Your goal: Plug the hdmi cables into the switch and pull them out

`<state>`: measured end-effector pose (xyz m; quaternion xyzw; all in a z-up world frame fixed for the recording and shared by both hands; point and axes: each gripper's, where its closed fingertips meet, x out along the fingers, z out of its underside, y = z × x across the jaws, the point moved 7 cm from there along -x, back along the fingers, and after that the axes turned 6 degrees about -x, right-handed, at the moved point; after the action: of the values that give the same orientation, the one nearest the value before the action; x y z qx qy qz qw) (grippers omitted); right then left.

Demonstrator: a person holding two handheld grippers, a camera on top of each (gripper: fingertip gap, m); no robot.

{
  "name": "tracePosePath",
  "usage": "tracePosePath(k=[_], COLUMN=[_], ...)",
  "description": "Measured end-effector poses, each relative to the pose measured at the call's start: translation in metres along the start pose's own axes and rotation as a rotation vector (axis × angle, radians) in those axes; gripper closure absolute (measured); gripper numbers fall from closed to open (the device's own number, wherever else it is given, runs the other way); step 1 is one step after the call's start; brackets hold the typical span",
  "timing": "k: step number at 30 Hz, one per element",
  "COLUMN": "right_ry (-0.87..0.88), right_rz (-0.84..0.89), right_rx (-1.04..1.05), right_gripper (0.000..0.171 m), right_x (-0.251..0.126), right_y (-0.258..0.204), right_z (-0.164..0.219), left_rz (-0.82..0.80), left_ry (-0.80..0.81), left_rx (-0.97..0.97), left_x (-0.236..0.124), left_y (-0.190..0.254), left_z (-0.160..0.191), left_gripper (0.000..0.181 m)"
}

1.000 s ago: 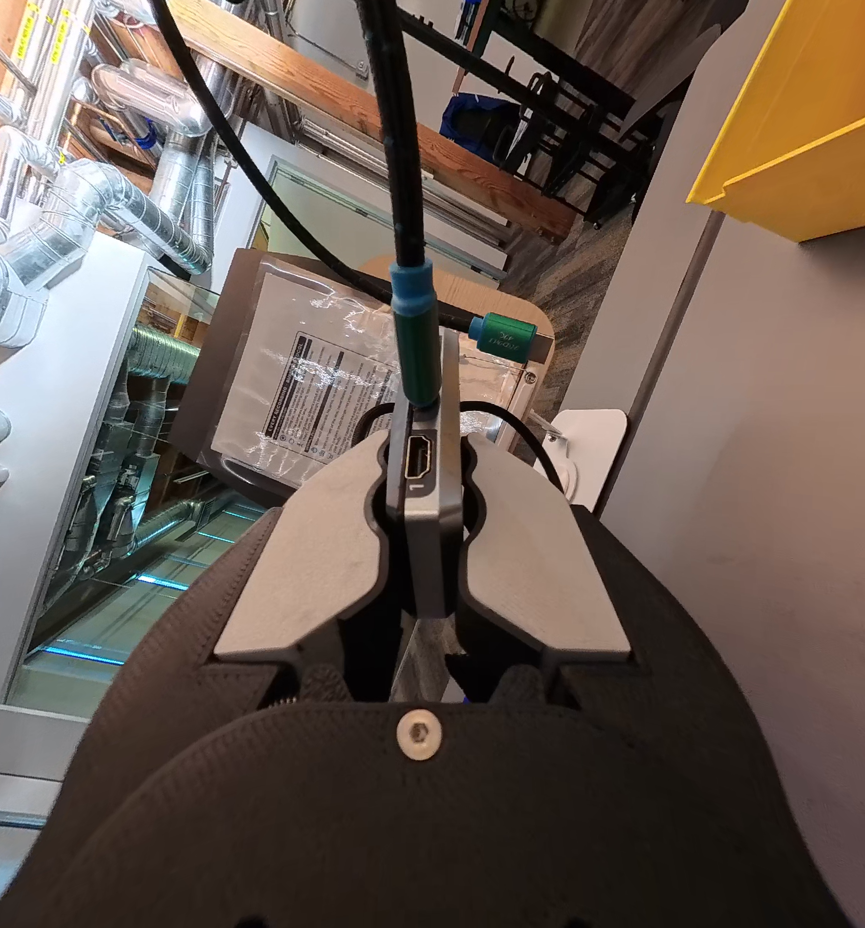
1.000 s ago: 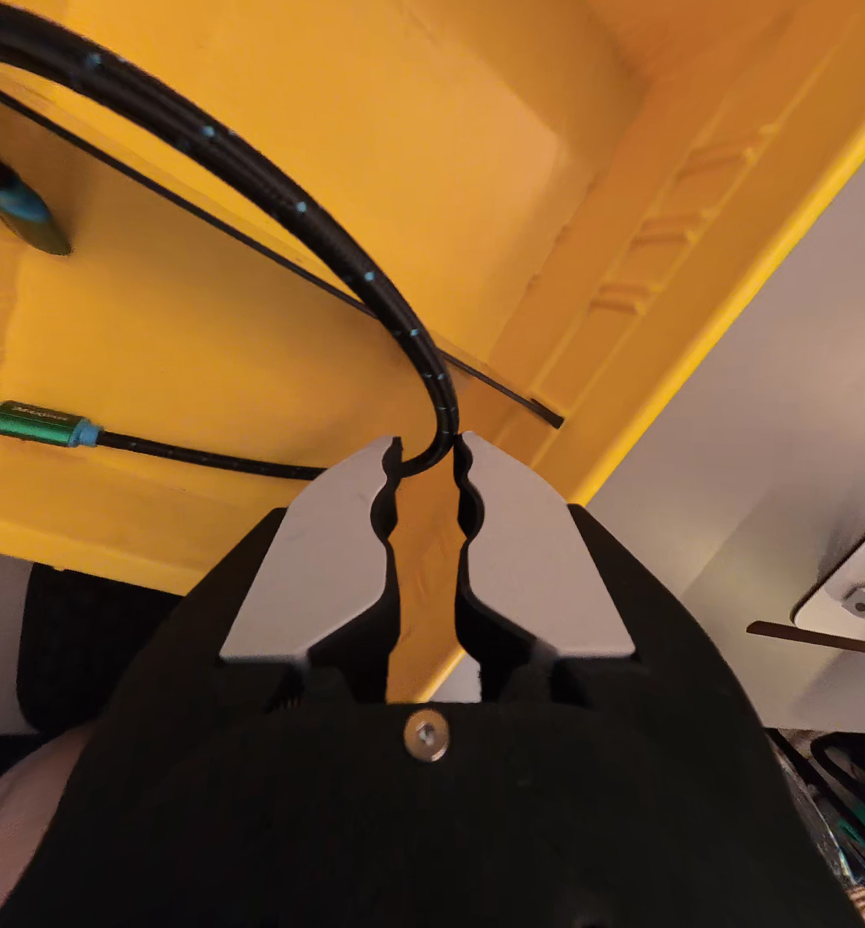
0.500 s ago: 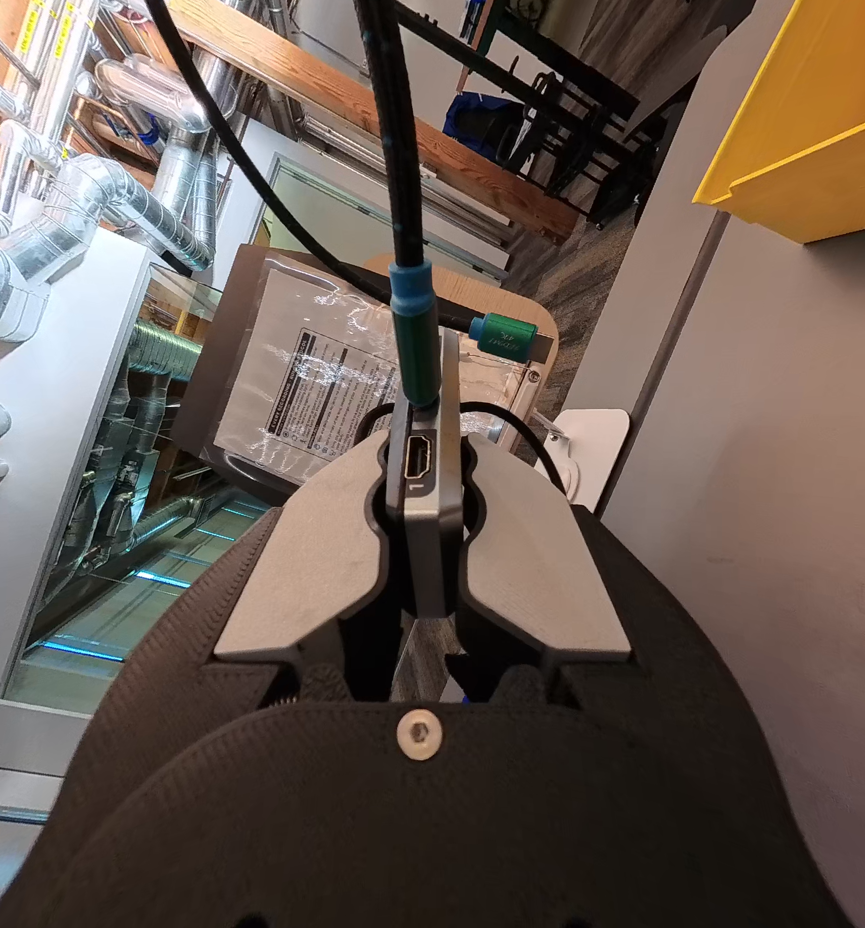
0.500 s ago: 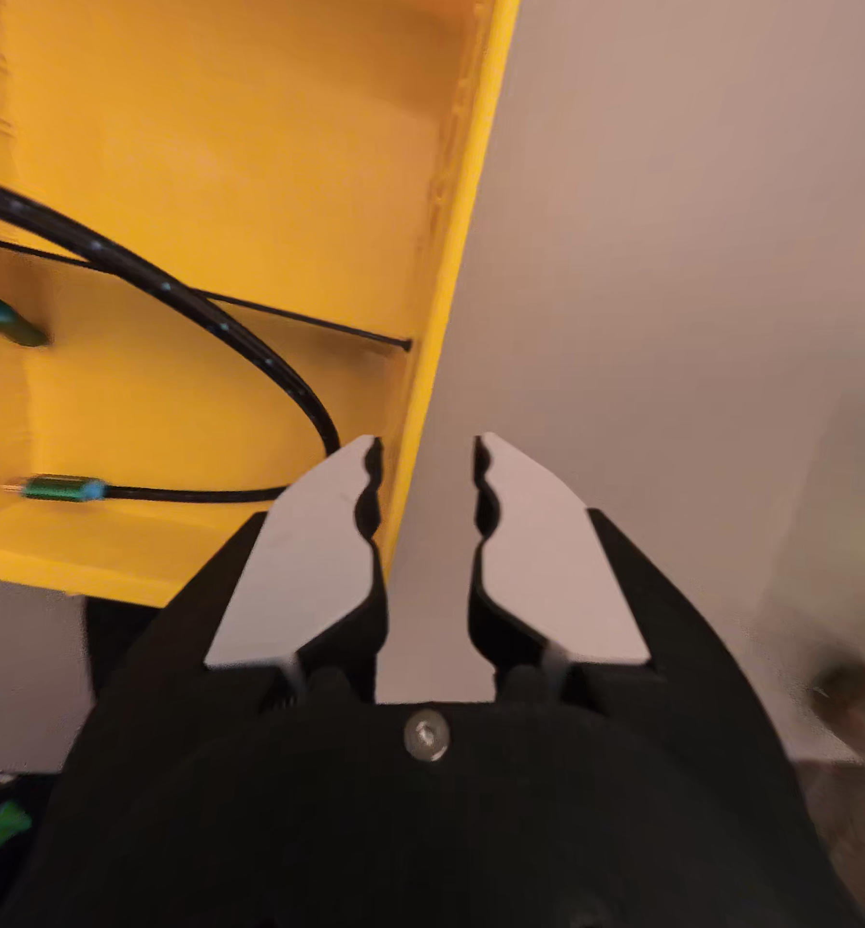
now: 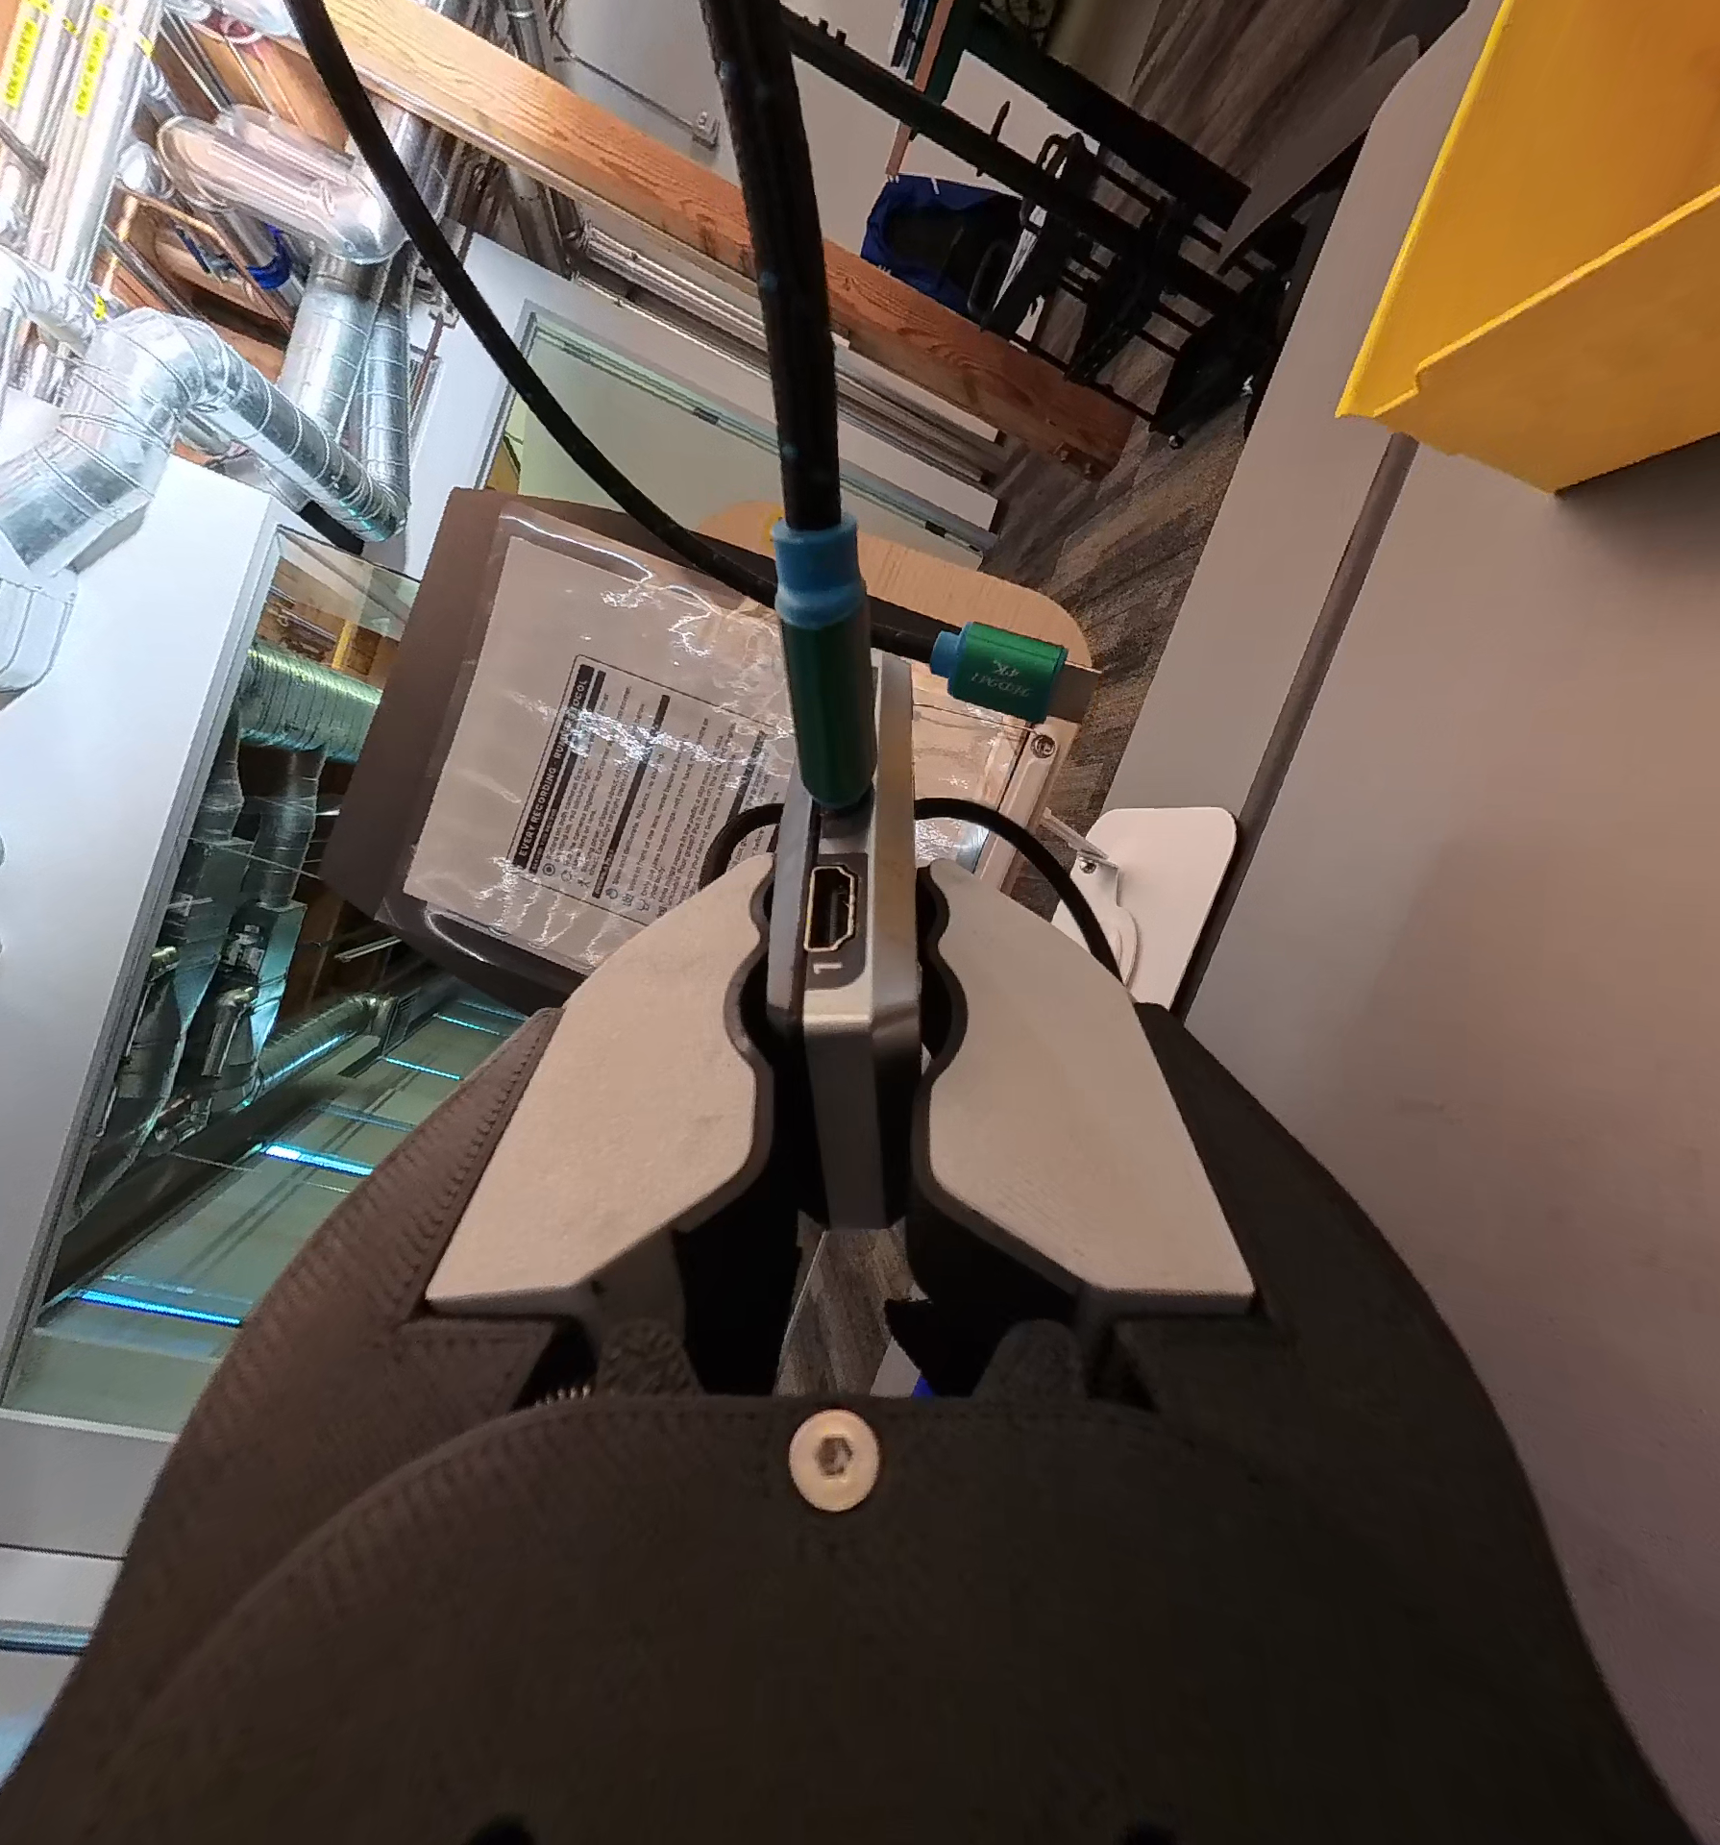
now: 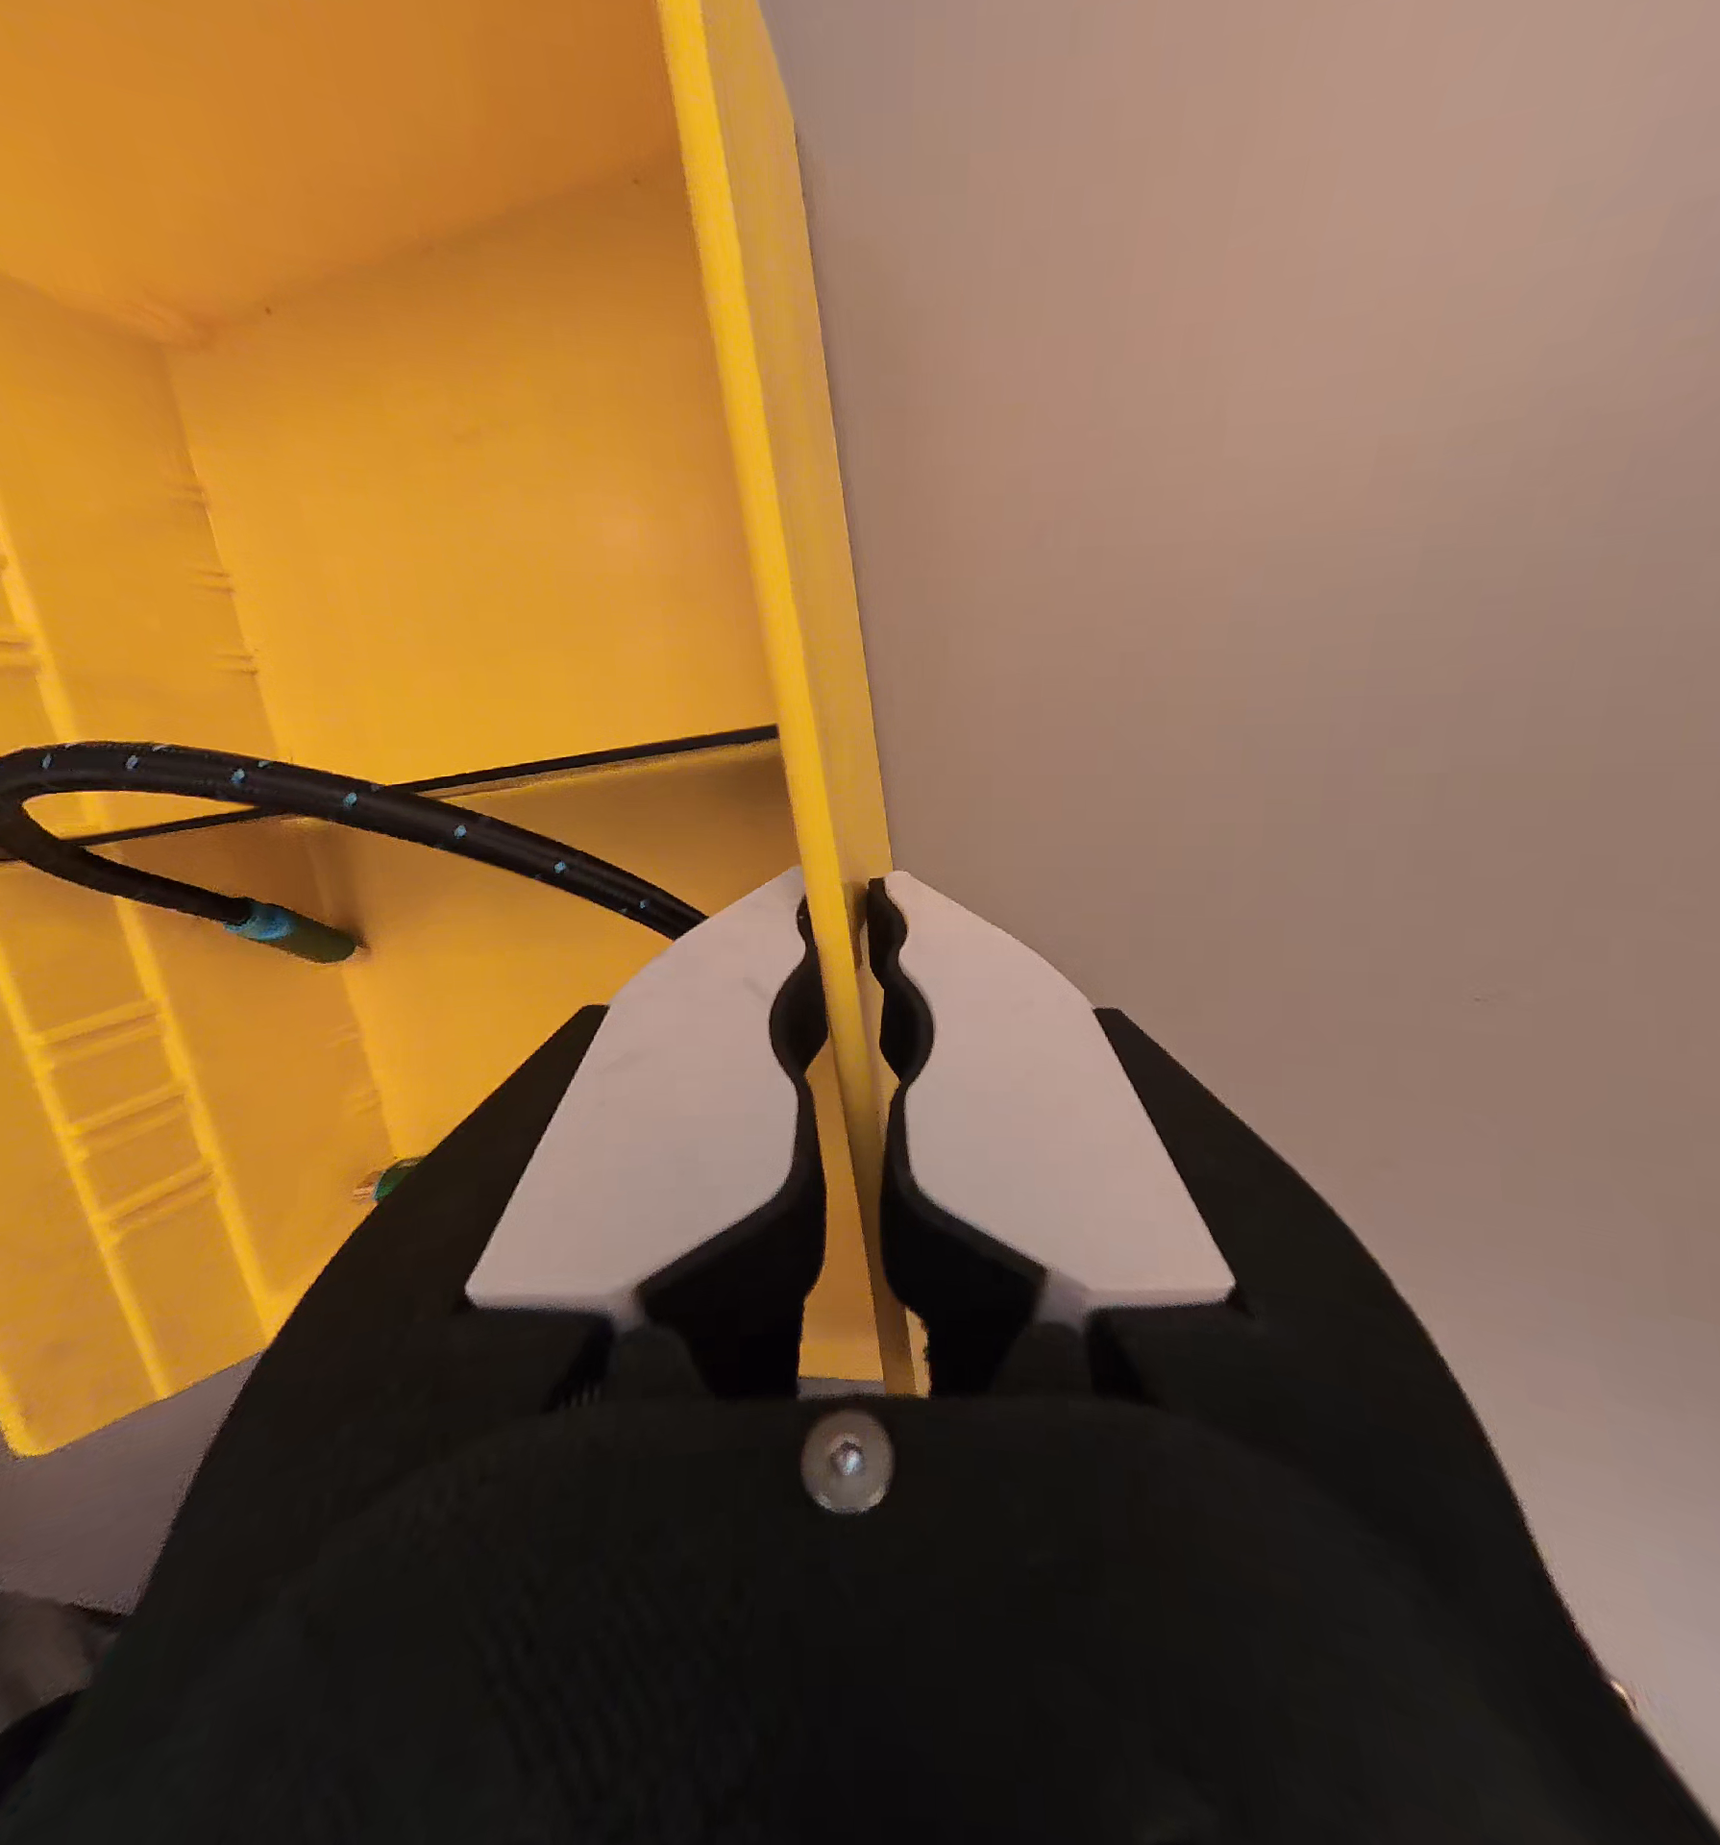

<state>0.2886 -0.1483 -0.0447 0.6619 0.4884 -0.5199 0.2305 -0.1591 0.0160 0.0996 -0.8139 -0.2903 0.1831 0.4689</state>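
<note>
Two tongs in play: my left tongs (image 5: 841,889) are clamped on the slim grey metal switch (image 5: 844,1008), one green-and-blue plug (image 5: 821,679) seated just above its empty port. My right tongs (image 6: 836,889) pinch the yellow plastic bin's wall (image 6: 766,419); inside that bin a black braided HDMI cable (image 6: 337,799) loops.

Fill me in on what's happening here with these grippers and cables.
A person works two handheld grippers. The left gripper is clamped on a grey HDMI switch; one green-ended cable is plugged into it, and the port beside it is empty. The right gripper straddles the rim of a yellow bin, where another black cable lies loose.
</note>
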Motion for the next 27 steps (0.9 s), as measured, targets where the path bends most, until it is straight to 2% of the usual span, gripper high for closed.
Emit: tracePosePath(k=[9,12,15,18,19,20,22,24,27], right_ry=[0.01,0.093,0.313,0.764,0.943,1.117,1.449,1.5,1.343], right_rz=[0.006,0.055,0.161,0.166,0.092,-0.015,-0.244,-0.5,-0.772], right_rx=[0.0,0.0,-0.022,-0.219,-0.354,-0.52,-0.775,-0.843,-0.913], right_gripper=[0.164,0.152,0.146,0.143,0.142,0.134,0.131,0.129,0.127], right_x=[-0.003,-0.026,-0.075,-0.144,-0.165,-0.179,-0.188,-0.178,-0.148], right_y=[0.003,0.002,-0.011,-0.061,-0.09,-0.123,-0.182,-0.226,-0.283], right_z=[-0.001,-0.006,-0.016,-0.029,-0.029,-0.023,-0.005,0.0,0.005], left_rz=[-0.003,-0.01,-0.023,-0.051,-0.065,-0.082,-0.109,-0.127,-0.152], left_ry=[0.009,0.025,0.046,0.058,0.061,0.063,0.071,0.074,0.059], left_rx=[0.02,0.044,0.06,0.083,0.09,0.096,0.105,0.107,0.12], left_x=[0.001,0.0,-0.002,-0.004,-0.004,-0.005,-0.006,-0.006,-0.005], left_y=[0.002,0.004,0.004,0.003,0.003,0.002,0.002,0.002,0.004], left_z=[0.001,0.0,-0.003,-0.006,-0.006,-0.007,-0.009,-0.01,-0.011], left_gripper=[0.16,0.16,0.16,0.159,0.159,0.159,0.16,0.159,0.159])
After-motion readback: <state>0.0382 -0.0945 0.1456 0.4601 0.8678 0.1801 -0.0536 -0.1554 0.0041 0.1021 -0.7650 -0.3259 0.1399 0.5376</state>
